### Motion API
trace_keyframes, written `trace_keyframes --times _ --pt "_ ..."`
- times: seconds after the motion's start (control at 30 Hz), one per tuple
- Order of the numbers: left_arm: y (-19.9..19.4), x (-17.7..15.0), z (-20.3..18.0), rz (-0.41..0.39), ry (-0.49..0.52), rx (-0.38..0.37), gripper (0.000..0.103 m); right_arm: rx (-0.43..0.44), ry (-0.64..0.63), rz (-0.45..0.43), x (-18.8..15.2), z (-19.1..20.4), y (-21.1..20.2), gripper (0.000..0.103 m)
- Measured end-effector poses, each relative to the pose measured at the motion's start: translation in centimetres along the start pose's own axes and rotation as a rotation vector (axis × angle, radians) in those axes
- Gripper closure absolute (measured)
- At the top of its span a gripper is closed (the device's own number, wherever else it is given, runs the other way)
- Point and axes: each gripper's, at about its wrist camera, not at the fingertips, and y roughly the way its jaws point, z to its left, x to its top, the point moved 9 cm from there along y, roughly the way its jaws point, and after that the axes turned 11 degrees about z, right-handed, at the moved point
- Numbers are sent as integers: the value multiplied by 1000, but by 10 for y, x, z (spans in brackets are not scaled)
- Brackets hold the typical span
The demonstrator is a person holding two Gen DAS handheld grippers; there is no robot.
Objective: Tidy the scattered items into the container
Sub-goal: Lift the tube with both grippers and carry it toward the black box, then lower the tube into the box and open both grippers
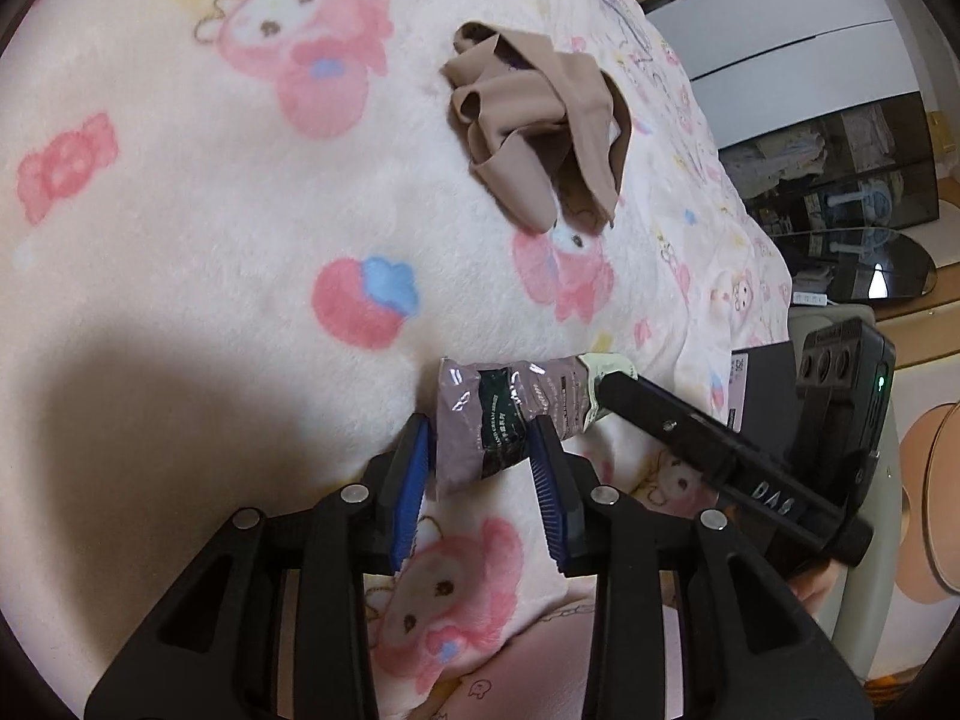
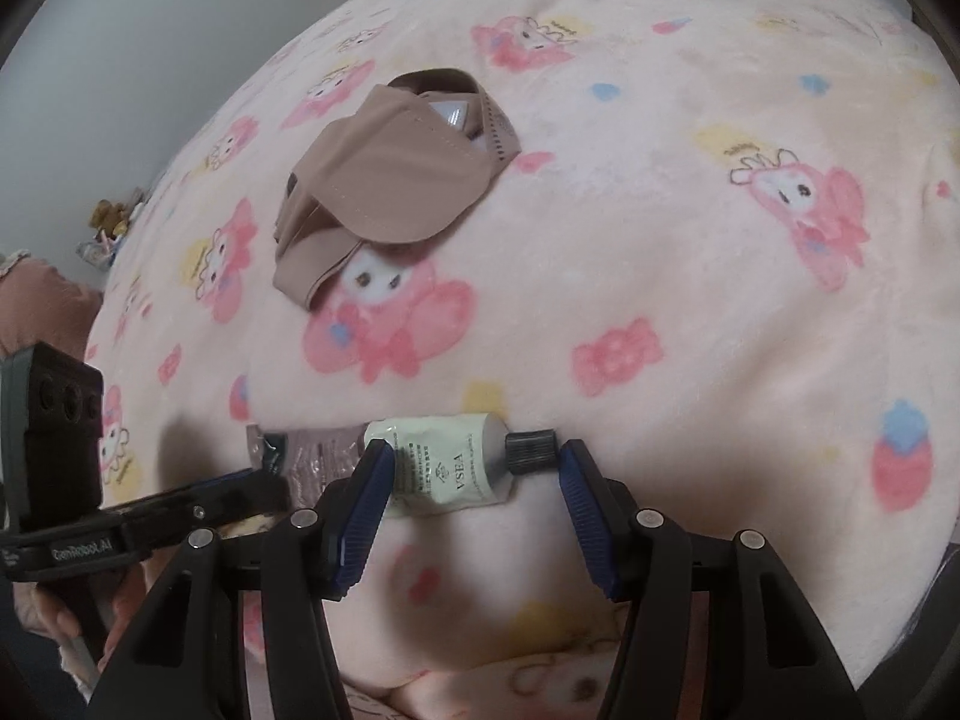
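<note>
We see a bed covered by a pink fleece blanket printed with pink cartoon rabbits, candies and strawberries; everything lies on it. Beyond the bed's far edge in the left wrist view stands a white cabinet above a dark glass-fronted shelf unit.

Toward the middle of the blanket lies a beige fabric pouch, crumpled, its mouth open at the far end in the right wrist view, with something pale inside that we cannot identify.

Nearer to us lies a hand cream tube. Its long axis runs side to side across both views. In the right wrist view the black ribbed cap points right and the crimped tail end points left. The cap half is pale cream with "VSEA" printed on it above small lines we cannot read; the tail half is a mauve, foil-like section with a dark green band that reads "HAND CREAM SERIES" in the left wrist view.

The left tool has its blue-padded jaws spread to either side of the tube's tail end, the right pad touching or nearly touching it, and nothing is gripped. Its black body carries the lettering "GenRobot.AI" in the right wrist view. The right tool is likewise released, its jaws wide apart and bracketing the cap half, the left pad against the cream section and the right pad just beside the cap.
</note>
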Motion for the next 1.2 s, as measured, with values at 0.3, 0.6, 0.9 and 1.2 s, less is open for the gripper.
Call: trace_keyframes --times 0.3,0.6,0.9,1.2 --pt "-29 -9 -22 -56 75 30 70 13 -6 -51 -5 11 -32 57" --pt "-72 -39 -108 -77 261 18 70 19 27 -192 -48 15 -129 57" --pt "-37 -88 -224 -5 457 -36 70 -44 170 -338 -119 -52 -224 57" --pt "66 -121 -316 163 559 -58 70 -122 322 -379 -178 -168 -262 57"
